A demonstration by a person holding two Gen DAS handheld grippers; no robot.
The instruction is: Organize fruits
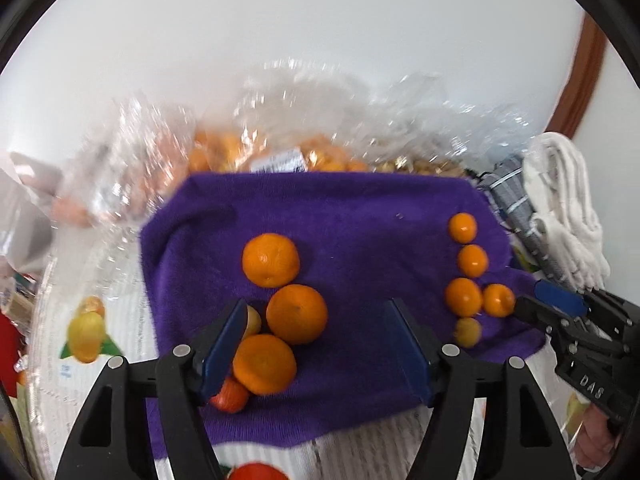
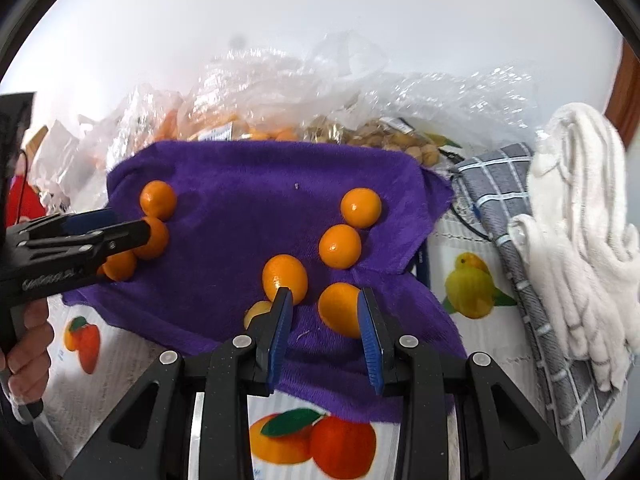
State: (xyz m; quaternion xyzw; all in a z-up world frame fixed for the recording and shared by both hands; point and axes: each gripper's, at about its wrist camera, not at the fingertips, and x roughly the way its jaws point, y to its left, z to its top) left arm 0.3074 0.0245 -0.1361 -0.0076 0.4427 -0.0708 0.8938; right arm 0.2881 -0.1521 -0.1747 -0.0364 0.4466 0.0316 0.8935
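Bright, even daylight-ish lighting, soft shadows only. Heavy fisheye bending with black vignette corners. The left wrist view's smeared by motion blur – the plastic bags [image 1: 280, 128] glare and streak – the right view's sharper.

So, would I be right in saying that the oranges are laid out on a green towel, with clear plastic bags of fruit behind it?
Not quite: the towel is purple, not green, as the right wrist view shows. The rest holds: the oranges lie on it, and clear plastic bags of fruit sit behind it.

Plastic bags [image 1: 280, 120] blurred; small orange [image 1: 229, 396] half hidden behind left gripper [image 1: 316, 344].
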